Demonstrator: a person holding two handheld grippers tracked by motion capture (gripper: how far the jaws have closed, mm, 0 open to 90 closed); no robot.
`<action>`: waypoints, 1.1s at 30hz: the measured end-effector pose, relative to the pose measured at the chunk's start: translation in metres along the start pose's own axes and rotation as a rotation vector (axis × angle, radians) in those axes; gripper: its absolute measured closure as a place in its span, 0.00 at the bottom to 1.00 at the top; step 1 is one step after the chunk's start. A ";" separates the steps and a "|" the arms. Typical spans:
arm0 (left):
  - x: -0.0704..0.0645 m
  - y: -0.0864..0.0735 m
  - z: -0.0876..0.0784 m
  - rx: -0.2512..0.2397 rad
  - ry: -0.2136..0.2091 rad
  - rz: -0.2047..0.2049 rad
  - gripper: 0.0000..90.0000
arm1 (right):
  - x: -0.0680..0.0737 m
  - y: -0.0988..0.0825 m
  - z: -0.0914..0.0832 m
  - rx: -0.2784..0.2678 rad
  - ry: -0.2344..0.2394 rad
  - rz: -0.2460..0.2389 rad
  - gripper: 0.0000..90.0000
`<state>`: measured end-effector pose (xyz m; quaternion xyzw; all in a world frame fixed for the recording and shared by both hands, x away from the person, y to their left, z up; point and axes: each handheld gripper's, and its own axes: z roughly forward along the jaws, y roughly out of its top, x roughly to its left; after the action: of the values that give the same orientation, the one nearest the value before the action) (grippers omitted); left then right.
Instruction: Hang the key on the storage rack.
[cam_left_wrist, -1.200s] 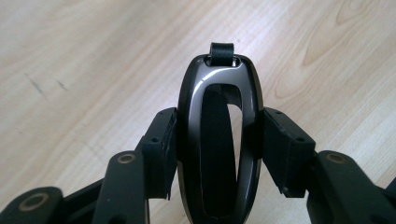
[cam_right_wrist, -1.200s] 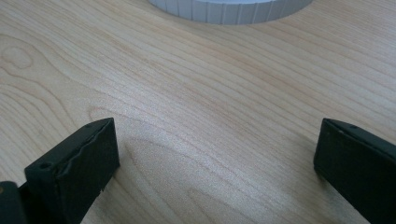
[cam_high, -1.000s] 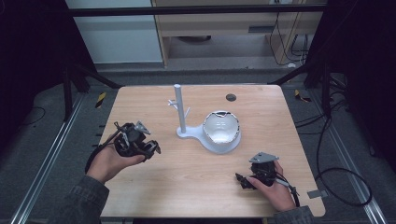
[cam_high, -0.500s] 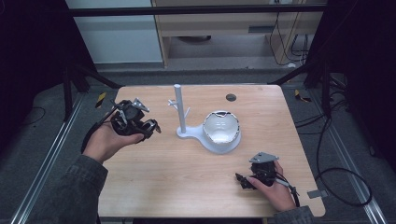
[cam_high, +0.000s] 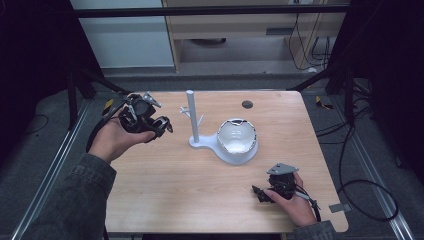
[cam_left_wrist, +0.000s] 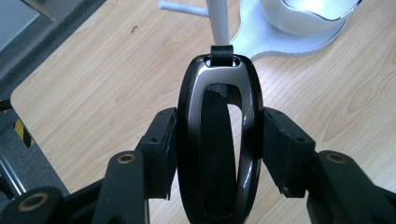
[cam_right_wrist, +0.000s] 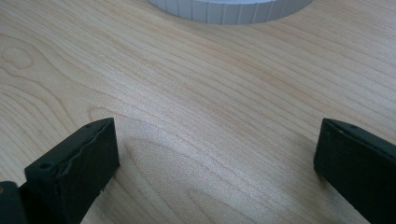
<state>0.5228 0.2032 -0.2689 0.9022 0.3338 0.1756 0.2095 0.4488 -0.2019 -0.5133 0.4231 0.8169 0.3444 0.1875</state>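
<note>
My left gripper (cam_high: 164, 125) is held above the table's left side, shut on a black and silver oval key fob (cam_left_wrist: 218, 140) with a short strap loop at its far end. Its jaws press the fob's two long sides. Just beyond the fob rises the white post (cam_left_wrist: 218, 21) of a stand (cam_high: 192, 116) with small pegs; the stand's base carries a white bowl (cam_high: 237, 136). My right gripper (cam_high: 259, 193) rests low at the table's front right, open, with bare wood between its fingers (cam_right_wrist: 74, 163).
The wooden table (cam_high: 165, 195) has bare room in its middle and front left. A small dark round disc (cam_high: 247, 104) lies near the far edge. The white base's ribbed rim (cam_right_wrist: 229, 10) lies a short way ahead of the right gripper. Cables trail off the right edge.
My left hand has lifted and carried the gripper with the key fob away from the front and to the right, toward the white post. The right gripper has stayed put.
</note>
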 end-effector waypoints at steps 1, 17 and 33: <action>0.000 0.002 -0.001 -0.002 0.003 -0.001 0.54 | 0.000 0.000 0.000 0.000 0.000 0.000 0.00; 0.005 0.028 -0.008 -0.009 0.017 0.011 0.54 | 0.000 0.000 0.000 0.000 0.000 -0.003 0.00; 0.003 0.054 -0.008 -0.028 0.018 0.029 0.54 | 0.000 0.000 0.000 0.000 0.000 -0.002 0.00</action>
<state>0.5494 0.1703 -0.2347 0.9023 0.3202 0.1911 0.2164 0.4489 -0.2020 -0.5133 0.4221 0.8173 0.3442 0.1880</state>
